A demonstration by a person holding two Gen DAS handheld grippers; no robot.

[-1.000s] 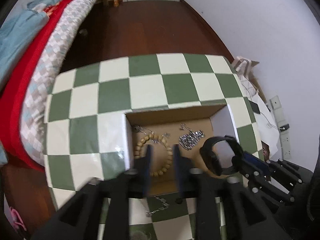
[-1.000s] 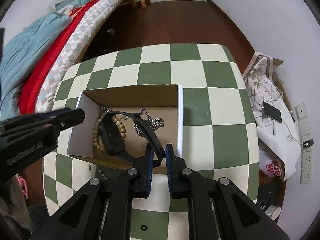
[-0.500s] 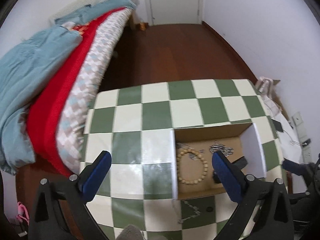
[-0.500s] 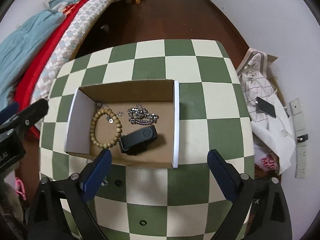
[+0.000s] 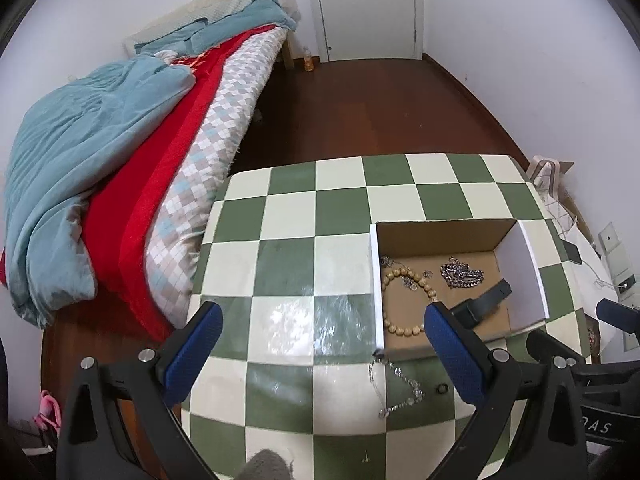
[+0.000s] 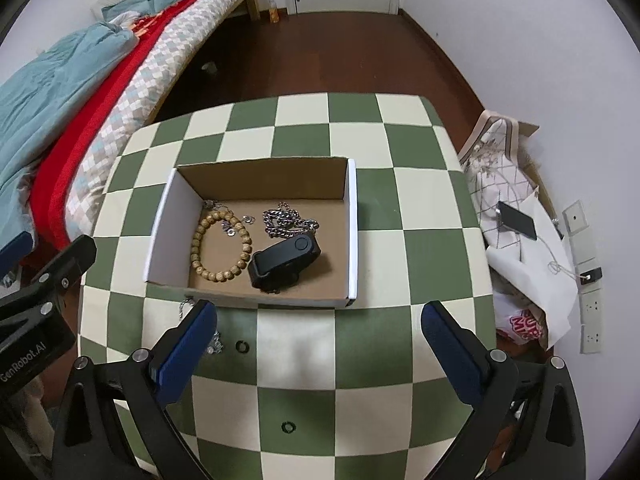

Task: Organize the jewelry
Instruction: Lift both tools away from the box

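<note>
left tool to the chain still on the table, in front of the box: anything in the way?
Nothing visible. The silver chain lies loose on the checkered table, just outside the box's near wall, and the open left tool hovers above it.

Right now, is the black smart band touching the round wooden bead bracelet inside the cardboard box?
Apart. The right wrist view shows bare brown box floor between the black smart band and the wooden bead bracelet in the cardboard box.
</note>
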